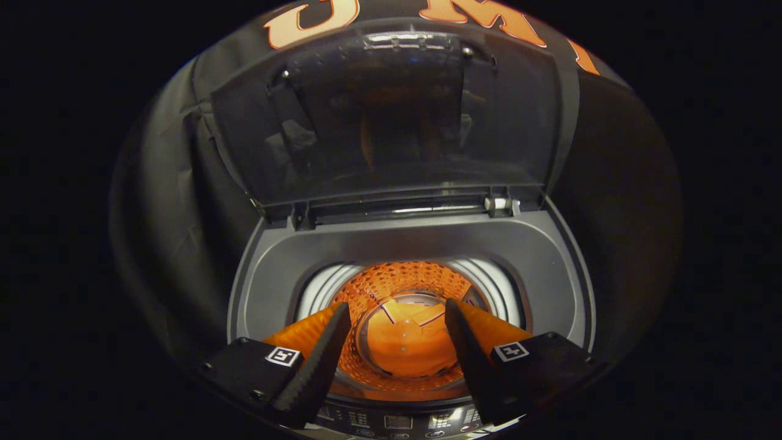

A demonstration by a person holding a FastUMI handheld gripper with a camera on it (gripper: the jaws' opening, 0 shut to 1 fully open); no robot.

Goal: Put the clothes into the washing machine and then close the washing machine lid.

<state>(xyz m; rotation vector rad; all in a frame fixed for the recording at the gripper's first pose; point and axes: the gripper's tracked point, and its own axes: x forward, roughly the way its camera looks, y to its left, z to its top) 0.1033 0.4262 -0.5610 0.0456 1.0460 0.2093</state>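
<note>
Held over the washing machine (409, 244), the gripper (397, 333) has its fingers spread apart with nothing between them, tips above the drum's mouth. Below, an orange garment (406, 345) lies on the drum bottom, its colour reflected on the perforated wall. Beyond the fingers the tinted lid (391, 116) stands raised against the black cloth. A control panel (397, 421) sits beneath the fingers.

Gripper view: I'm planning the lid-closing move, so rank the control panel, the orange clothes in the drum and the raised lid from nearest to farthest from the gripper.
Open gripper, holding nothing:
1. Control panel, just beneath the fingers.
2. Orange clothes, down in the drum, seen between the fingers.
3. Raised lid, upright, beyond the drum.
</note>
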